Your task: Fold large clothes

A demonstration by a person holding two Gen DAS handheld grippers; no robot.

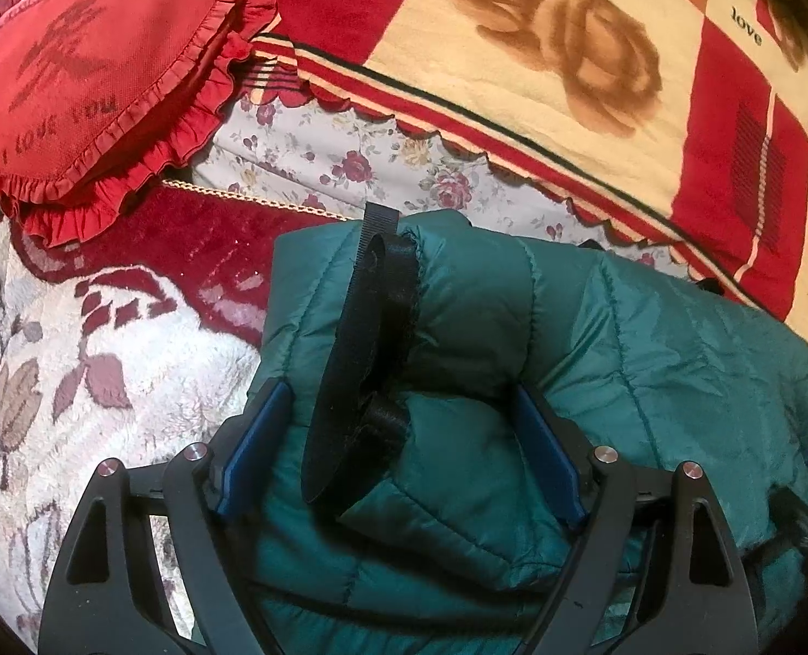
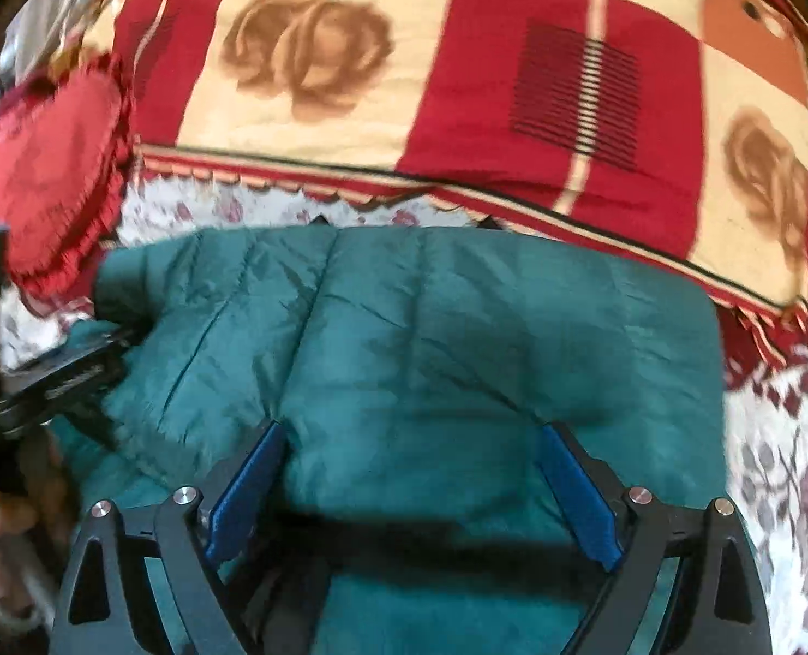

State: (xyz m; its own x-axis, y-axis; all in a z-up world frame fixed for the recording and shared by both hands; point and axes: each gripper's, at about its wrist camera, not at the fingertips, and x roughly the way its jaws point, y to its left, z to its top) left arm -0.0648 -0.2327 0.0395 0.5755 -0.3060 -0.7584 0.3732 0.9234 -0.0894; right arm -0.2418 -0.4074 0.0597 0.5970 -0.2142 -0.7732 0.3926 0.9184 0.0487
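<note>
Green quilted jacket (image 1: 594, 327) lying bundled on the bed, spread across a floral blanket (image 1: 65, 360) with a rose-patterned blanket (image 1: 540, 54) beyond the jaws and a red heart pillow (image 1: 93, 71) off to the far left. Left gripper (image 1: 398, 436) wide open, jaws straddling a padded fold, a black strap (image 1: 360, 349) running between them, nothing pinched. Right gripper (image 2: 414, 469) likewise spread wide over the jacket's broad panel, probably pressing or hovering rather than gripping; blur makes contact hard to judge. Both placed low over the fabric, seemingly to flatten the puffy layers or pick the next fold line.
</note>
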